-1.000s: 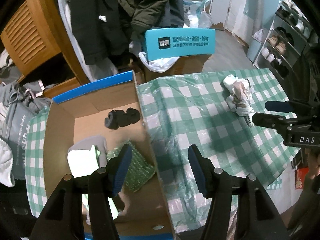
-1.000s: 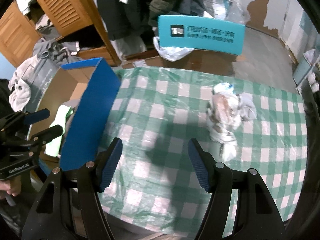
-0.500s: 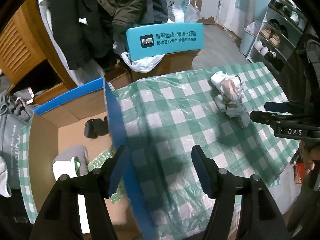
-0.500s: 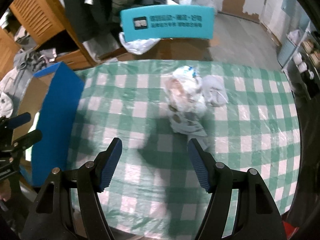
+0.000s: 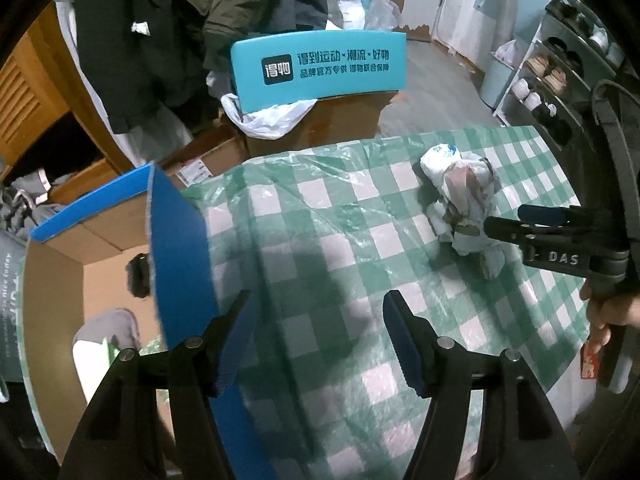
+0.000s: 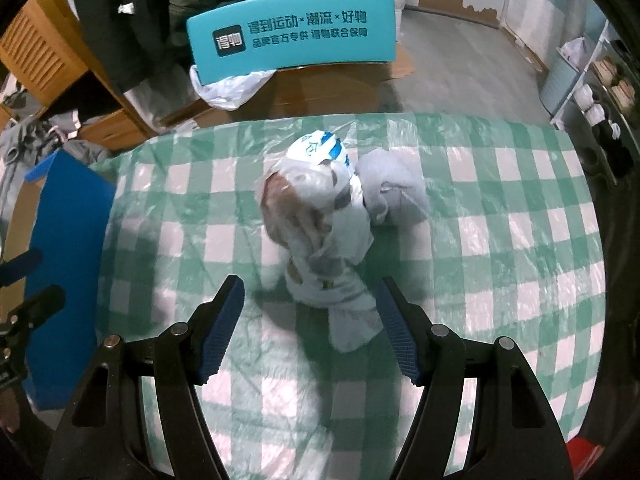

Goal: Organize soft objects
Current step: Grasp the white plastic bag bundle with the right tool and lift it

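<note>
A heap of soft things in clear plastic (image 6: 320,220) lies on the green checked table (image 6: 500,240), with a blue-and-white bundle (image 6: 320,148) on top and a grey cloth (image 6: 394,184) beside it. My right gripper (image 6: 310,312) hovers open just above the heap's near end, nothing pressed between its pads. The same heap (image 5: 460,196) shows at the right in the left wrist view, with the right gripper (image 5: 508,220) at it. My left gripper (image 5: 316,332) is open over bare tablecloth, next to the blue flap of the cardboard box (image 5: 180,248).
The box holds a dark item (image 5: 138,274) and a grey-and-white item (image 5: 108,328). A teal sign (image 5: 320,66) stands on a brown box behind the table. Coats hang at the back left, shoe shelves (image 5: 560,80) at the right. A hand (image 5: 604,316) holds the right gripper.
My left gripper moved right, from over the box to over the tablecloth, and widened a little. My right gripper moved right and down until the plastic-wrapped heap lies just ahead of its fingers.
</note>
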`<state>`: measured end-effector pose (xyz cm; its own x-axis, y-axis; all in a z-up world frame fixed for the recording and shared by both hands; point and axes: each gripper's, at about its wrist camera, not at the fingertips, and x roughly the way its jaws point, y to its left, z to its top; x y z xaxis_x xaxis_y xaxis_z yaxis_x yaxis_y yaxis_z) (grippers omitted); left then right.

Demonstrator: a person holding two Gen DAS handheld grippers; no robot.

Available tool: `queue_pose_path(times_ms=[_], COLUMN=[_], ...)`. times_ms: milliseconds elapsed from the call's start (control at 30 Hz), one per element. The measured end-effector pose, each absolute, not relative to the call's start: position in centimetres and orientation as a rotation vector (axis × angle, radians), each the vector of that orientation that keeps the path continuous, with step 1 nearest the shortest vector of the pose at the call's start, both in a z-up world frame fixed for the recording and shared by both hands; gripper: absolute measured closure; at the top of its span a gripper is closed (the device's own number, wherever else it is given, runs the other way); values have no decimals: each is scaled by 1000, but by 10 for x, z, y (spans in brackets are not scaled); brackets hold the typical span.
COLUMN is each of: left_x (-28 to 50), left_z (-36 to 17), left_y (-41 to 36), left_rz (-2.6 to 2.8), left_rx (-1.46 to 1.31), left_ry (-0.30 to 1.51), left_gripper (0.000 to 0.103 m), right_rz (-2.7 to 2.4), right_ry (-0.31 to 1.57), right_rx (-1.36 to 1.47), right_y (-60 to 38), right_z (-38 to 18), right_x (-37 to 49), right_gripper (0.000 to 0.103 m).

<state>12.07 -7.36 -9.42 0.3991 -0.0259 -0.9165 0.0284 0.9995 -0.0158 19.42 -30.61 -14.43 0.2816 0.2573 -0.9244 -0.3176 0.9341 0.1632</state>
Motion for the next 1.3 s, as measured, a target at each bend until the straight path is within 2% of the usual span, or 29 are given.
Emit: queue_pose_path(times_ms=[467,567,700,1300], left_x=[146,147,145,109], left_z=[-123,-127,-129,-122], left_y=[-72,-69,-68,-70], left_rz=[-70,-71,-83,-92], left_rx=[-17,-30,-32,62], left_ry=[1223,1238,1252,1241], left_gripper=[36,36,36,35], right_rz=[334,351,408,567], right_ry=[1263,1281,1285,1375], right_rx=[-84,-105,-108,-104], right_y=[-296,-289,-278,-244], right_z=[-188,-197,-195,-198], right_x=[234,235,230,163], right_gripper=[35,58,66,71])
